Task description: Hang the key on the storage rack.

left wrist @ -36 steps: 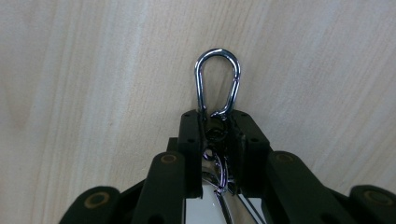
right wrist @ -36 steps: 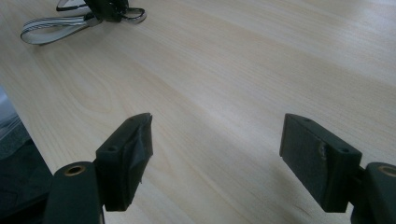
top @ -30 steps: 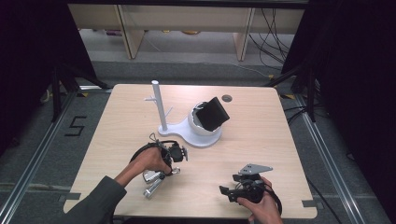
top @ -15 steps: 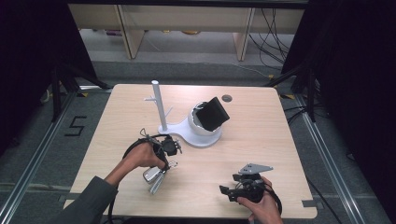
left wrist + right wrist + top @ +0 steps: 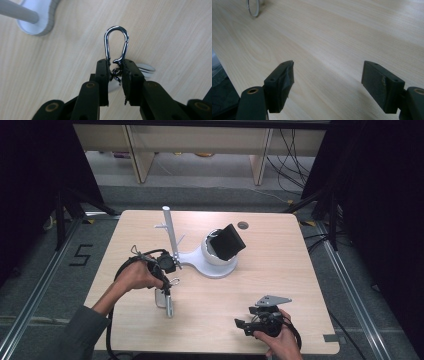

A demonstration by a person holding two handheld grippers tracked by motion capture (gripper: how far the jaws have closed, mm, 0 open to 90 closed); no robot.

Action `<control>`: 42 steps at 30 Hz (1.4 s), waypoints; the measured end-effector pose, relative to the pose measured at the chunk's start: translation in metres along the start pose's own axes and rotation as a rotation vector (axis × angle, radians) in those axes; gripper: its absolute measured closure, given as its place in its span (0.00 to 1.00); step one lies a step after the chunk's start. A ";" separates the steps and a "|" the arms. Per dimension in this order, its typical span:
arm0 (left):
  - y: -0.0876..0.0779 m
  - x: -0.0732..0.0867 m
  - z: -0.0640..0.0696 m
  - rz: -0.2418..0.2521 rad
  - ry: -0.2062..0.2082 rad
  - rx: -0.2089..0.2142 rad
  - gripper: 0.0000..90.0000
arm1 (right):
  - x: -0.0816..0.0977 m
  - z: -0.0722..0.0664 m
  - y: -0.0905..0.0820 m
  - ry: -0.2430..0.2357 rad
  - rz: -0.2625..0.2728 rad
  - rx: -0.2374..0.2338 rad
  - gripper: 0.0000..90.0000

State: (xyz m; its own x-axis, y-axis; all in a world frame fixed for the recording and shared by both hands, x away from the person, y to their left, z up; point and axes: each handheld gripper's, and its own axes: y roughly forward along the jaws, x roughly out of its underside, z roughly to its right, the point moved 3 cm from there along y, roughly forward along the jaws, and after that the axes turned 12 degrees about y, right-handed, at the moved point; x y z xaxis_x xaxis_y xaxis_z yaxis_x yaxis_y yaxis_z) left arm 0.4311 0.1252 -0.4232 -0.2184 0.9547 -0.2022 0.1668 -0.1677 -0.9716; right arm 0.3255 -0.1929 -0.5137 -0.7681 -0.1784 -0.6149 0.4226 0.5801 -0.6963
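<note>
Pinching the lower end of a silver carabiner (image 5: pixel 116 42), the left gripper (image 5: pixel 116 68) has its two black jaws closed on the clip's neck, where a small ring and dark link sit between the pads; the carabiner's loop rises straight out beyond the jaw tips, upright along the gripper's line, with pale wooden table (image 5: pixel 175 30) behind it; up and to the left of the jaws lies the white base (image 5: pixel 41 18) of a stand, its grey post (image 5: pixel 17 11) slanting off the edge. From the high view the left gripper (image 5: pixel 167 275) sits just in front of that stand's post (image 5: pixel 170 232), with a silvery thing (image 5: pixel 167 304) hanging below the hand above the table; what it is cannot be told; a white holder with a black slab (image 5: pixel 227 242) stands on the same base, beyond and to the right. The right gripper (image 5: pixel 328 80) is released, jaws wide apart with bare table between them, low over the wood; far ahead of its left jaw a thin metal ring (image 5: pixel 253 8) shows on the table; in the high view this gripper (image 5: pixel 250 324) is near the table's front edge, well apart from the left one.
</note>
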 end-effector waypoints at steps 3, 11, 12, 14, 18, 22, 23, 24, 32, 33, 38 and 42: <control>-0.014 0.004 -0.007 0.012 -0.023 -0.024 0.84 | 0.000 0.000 0.000 0.002 0.001 0.000 0.30; -0.050 0.014 -0.026 0.032 -0.078 -0.075 0.84 | 0.000 0.000 0.001 0.007 -0.002 -0.003 0.30; -0.053 0.015 -0.028 0.029 -0.085 -0.080 0.84 | 0.001 0.000 0.000 0.011 -0.004 -0.004 0.30; -0.060 0.019 -0.033 0.020 -0.093 -0.091 0.84 | 0.000 0.000 0.001 0.010 -0.002 -0.005 0.30; -0.073 0.024 -0.040 0.016 -0.123 -0.107 0.84 | 0.000 0.000 0.001 0.013 -0.004 -0.008 0.30; -0.083 0.025 -0.047 0.038 -0.155 -0.126 0.84 | 0.001 0.000 0.000 0.038 -0.010 -0.007 0.30; -0.086 0.025 -0.049 0.044 -0.162 -0.127 0.84 | 0.001 0.001 0.000 0.029 -0.007 -0.008 0.30; -0.088 0.025 -0.051 0.045 -0.165 -0.130 0.84 | 0.001 0.000 0.001 0.040 0.002 -0.020 0.30; -0.103 0.023 -0.065 0.044 -0.209 -0.149 0.84 | 0.000 0.001 0.001 0.021 -0.006 -0.006 0.30; -0.104 0.022 -0.067 0.044 -0.213 -0.149 0.84 | 0.000 0.001 0.001 0.020 -0.006 -0.006 0.30; -0.110 0.020 -0.076 0.048 -0.239 -0.161 0.84 | 0.000 0.001 0.001 0.015 -0.004 -0.004 0.30; -0.113 0.020 -0.081 0.058 -0.255 -0.173 0.84 | 0.000 0.001 0.001 0.015 -0.015 -0.012 0.30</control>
State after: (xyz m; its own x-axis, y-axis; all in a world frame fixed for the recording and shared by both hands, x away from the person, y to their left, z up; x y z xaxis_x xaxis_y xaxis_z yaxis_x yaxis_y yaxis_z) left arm 0.4860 0.1830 -0.3072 -0.4344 0.8486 -0.3019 0.3419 -0.1547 -0.9269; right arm 0.3263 -0.1932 -0.5152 -0.7816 -0.1750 -0.5988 0.4052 0.5874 -0.7006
